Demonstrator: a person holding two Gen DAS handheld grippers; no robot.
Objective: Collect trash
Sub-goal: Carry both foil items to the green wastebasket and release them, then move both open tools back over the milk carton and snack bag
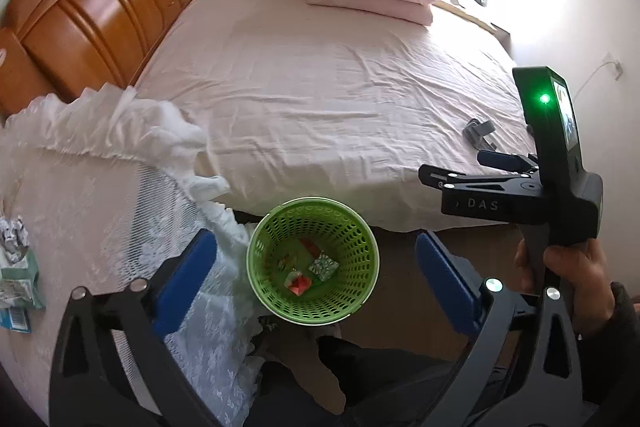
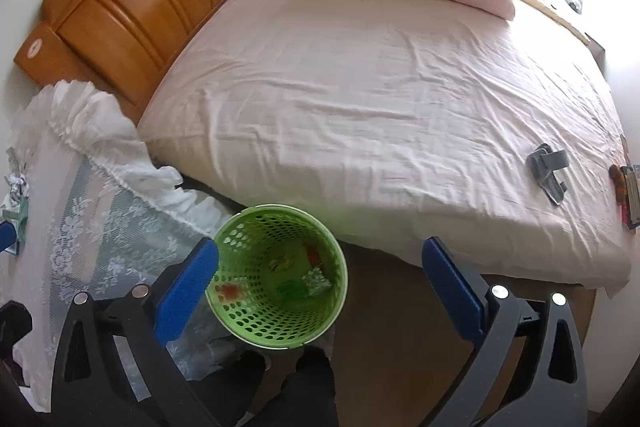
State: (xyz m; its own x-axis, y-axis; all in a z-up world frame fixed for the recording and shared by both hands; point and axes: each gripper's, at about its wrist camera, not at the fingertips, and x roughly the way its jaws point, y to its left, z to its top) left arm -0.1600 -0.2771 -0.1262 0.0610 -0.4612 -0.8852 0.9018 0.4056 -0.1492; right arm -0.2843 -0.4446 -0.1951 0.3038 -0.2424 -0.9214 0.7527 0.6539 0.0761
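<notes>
Both over green bin (image 1: 313,261) on floor beside bed (image 1: 320,87). Left gripper (image 1: 316,281) and right gripper (image 2: 320,287) spread wide, nothing held. Wrappers (image 1: 320,267) at bin bottom, likely dropped in. More litter (image 1: 16,255) on lace-covered stand (image 1: 92,187), probably next.

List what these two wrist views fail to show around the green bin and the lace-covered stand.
- Scraps in the green bin: blurred in the right wrist view, so kind and count are unclear.
- Packets on the lace-covered stand: cut by the left wrist view's edge.
- Bin's base: hidden by its own wall.
</notes>
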